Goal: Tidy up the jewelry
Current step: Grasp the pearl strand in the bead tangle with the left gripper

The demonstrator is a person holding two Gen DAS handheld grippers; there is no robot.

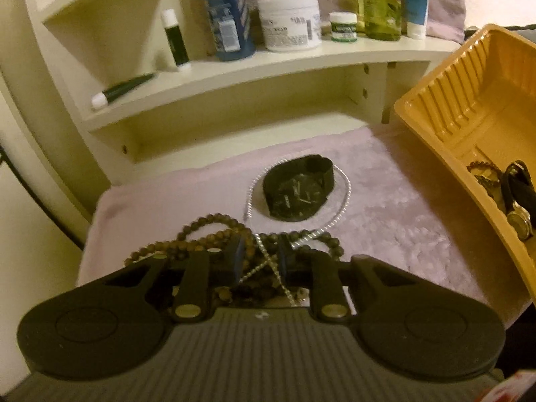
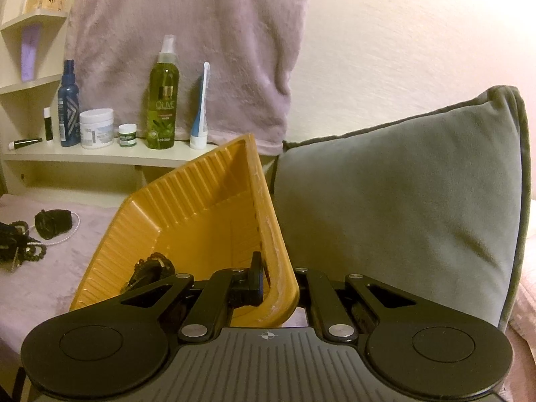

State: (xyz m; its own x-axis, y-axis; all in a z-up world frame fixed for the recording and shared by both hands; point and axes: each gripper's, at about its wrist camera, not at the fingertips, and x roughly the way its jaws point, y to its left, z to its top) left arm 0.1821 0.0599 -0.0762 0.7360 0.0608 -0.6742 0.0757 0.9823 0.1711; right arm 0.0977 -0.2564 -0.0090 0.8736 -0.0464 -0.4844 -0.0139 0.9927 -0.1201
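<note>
1. While the left gripper closes on tangled beads and chain at the blanket's near edge, snagging could drag the watch.
2. Right gripper clamps the tilted tray's rim; slipping spills it.

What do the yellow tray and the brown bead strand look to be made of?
Yellow tray: thin moulded plastic, semi-glossy, judging by its ribbed walls and rolled rim. Brown bead strand: round matte beads, probably wood, though stone cannot be ruled out. It lies tangled with a silver chain that glints like metal.
</note>
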